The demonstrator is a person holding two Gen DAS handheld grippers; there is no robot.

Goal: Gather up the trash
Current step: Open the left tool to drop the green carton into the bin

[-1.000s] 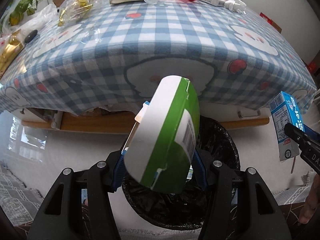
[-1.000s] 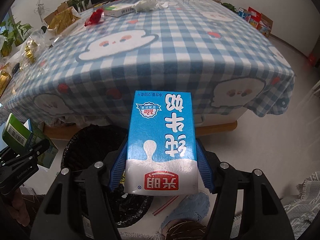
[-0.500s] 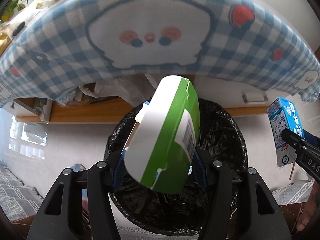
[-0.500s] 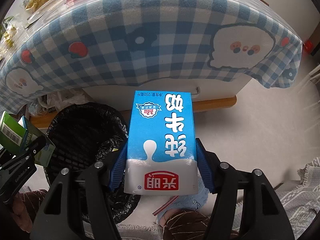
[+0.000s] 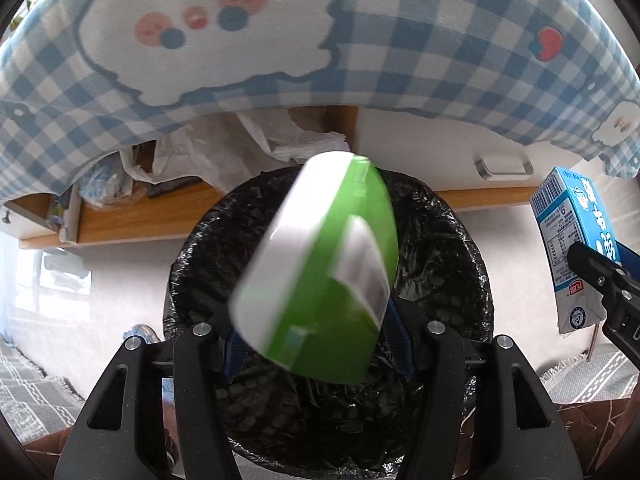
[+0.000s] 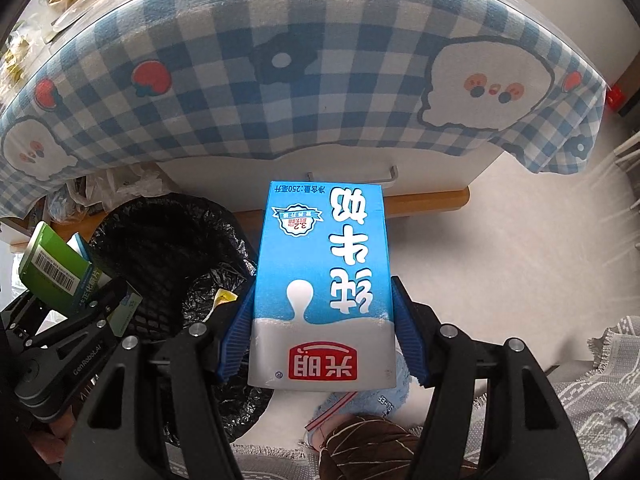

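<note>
We've got the green box [image 5: 316,268] blurred over the bin [image 5: 440,216], left fingers [image 5: 396,340] apparently spread; right fingers [image 6: 240,320] pinch the light, crushable milk carton [image 6: 322,280] by its sides.

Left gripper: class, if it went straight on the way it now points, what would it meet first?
Probably the black-lined trash bin: the left gripper points into its open mouth, with the blurred green box between its fingers. Depth inside the bin is unclear.

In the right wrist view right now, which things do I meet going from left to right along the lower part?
green box → black trash bin → blue milk carton → grey rug
</note>
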